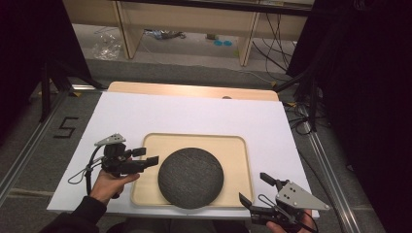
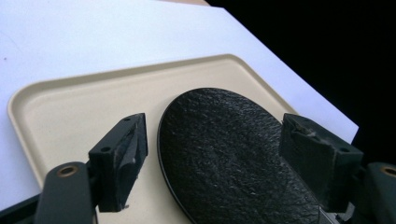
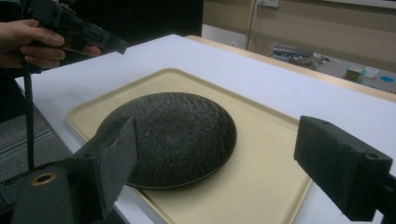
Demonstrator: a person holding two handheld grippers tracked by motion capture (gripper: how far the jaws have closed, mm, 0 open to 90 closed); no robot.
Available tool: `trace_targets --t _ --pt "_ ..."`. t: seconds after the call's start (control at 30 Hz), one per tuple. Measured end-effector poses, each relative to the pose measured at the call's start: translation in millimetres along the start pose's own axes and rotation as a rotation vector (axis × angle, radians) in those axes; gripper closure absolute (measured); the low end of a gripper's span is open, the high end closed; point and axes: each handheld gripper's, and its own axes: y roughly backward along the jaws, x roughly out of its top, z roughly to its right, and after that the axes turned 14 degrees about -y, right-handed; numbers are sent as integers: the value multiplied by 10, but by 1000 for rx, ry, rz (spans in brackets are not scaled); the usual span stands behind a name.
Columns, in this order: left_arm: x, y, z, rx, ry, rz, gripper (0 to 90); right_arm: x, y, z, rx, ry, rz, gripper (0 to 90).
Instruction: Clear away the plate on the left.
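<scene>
At the near edge of the table, the right gripper (image 1: 252,189) sits low by the near right corner, just off the tray's corner, its black jaws spread wide with nothing between them. In the right gripper view those jaws frame the round, dark, rough-textured plate (image 3: 170,137) from a low angle, with bare air around both of them. The person's right hand (image 1: 291,224) holds it right at the bottom border of the high view.

The plate (image 1: 191,176) lies flat in the shallow beige rectangular tray with rounded corners (image 1: 238,160), toward the tray's near side; its near rim comes close to, perhaps over, the tray's near lip. Bare tray floor remains left, right and beyond the plate, most of it on the far side.

The left gripper (image 1: 148,156) hovers at the tray's left rim, held by the left hand (image 1: 109,182) with a dark sleeve behind it. Its jaws are parted and empty, pointing across toward the plate's left edge; in the left gripper view the plate (image 2: 233,158) lies ahead between them, apart from both.

The tray rests on a white rectangular sheet covering the tabletop (image 1: 160,114), which leaves a wide bare margin on every side, widest beyond the tray. A strip of pale wooden table edge (image 1: 194,90) shows past the sheet's far border. Beyond it lies grey floor (image 1: 194,70) with cables and light wooden furniture legs (image 1: 127,31).
</scene>
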Motion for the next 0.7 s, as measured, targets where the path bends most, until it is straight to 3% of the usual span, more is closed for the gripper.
trace_targets --t 0.33,0.43,0.53,0.7 --pt "7 108 114 -4 -60 54 209 -4 -9 -1 2 -1 10 152" --pt "9 150 143 -26 -77 73 202 -4 -8 0 3 -1 10 152" --pt "1 182 175 -19 -111 77 198 -1 -1 -1 -1 1 -1 152" --pt "-19 250 207 -12 -134 90 198 -4 -7 -3 4 -2 11 152"
